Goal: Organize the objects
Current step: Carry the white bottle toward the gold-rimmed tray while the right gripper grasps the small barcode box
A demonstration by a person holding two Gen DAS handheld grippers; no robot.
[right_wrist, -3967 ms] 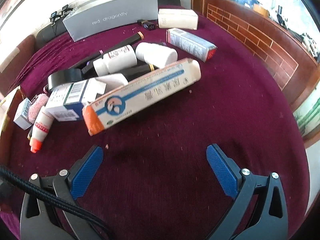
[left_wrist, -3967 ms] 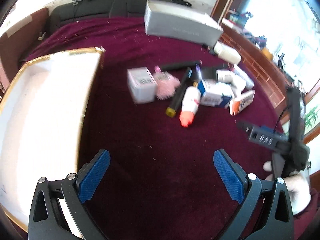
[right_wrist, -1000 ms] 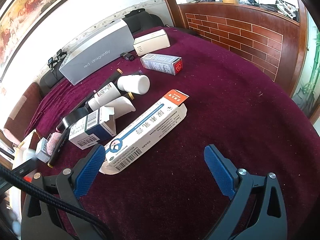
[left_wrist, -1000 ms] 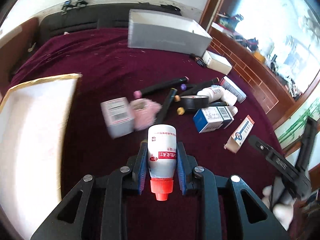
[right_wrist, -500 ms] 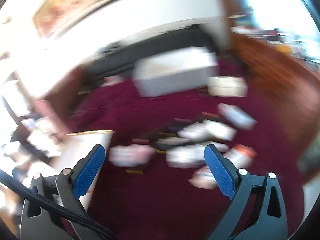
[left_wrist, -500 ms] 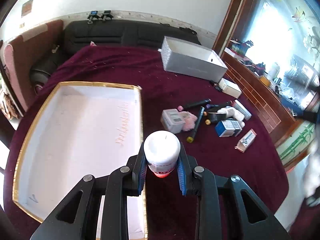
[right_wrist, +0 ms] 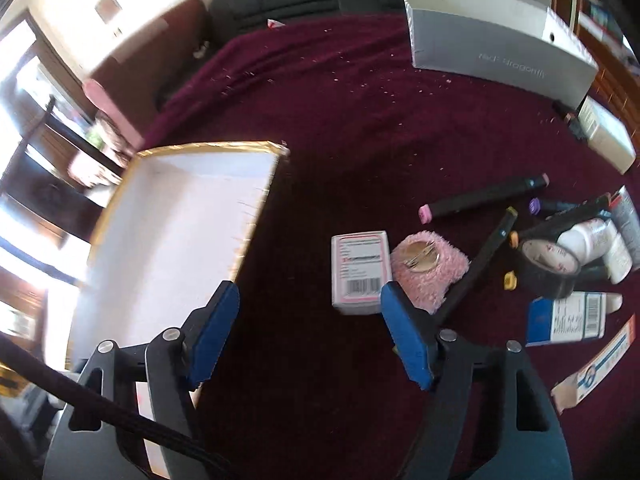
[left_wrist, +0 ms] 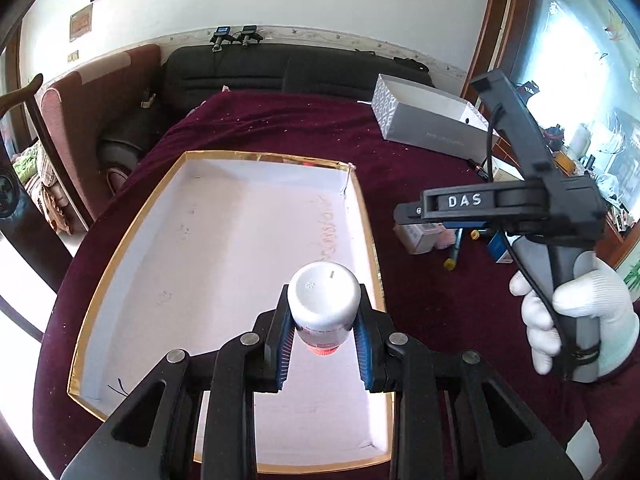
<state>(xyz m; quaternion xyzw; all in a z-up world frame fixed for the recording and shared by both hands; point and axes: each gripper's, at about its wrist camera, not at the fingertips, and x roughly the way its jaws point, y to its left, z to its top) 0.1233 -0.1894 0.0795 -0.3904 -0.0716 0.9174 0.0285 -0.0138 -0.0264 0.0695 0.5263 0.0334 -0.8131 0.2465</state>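
The left gripper (left_wrist: 323, 334) is clamped on a white bottle (left_wrist: 323, 306) with a red cap, its blue pads pressing both sides; the bottle's flat base faces the camera and the cap points down. The bottle hangs above the near right part of the white tray (left_wrist: 132, 248), a shallow gold-rimmed box lying on the maroon cloth (left_wrist: 280, 132).

The right gripper (right_wrist: 310, 336) has its jaws apart with nothing between them; they have just been closing. In the left wrist view it hangs to the right of the tray, gripped by a white-gloved hand (left_wrist: 576, 316). Below it is bare cloth, with the tray's right edge beside its left finger (right_wrist: 212, 332).

The remaining items lie on the cloth to the right of the tray. A small white box (right_wrist: 360, 272) with a barcode sits just beyond the right finger (right_wrist: 404, 340), touching a pink fuzzy roll (right_wrist: 428, 268). Further right are black markers (right_wrist: 484, 196), a roll of black tape (right_wrist: 548, 268), white bottles (right_wrist: 592, 236), a blue-and-white carton (right_wrist: 566, 318) and a long orange-ended carton (right_wrist: 596, 368). A large grey box (right_wrist: 496, 48) stands open at the far side.
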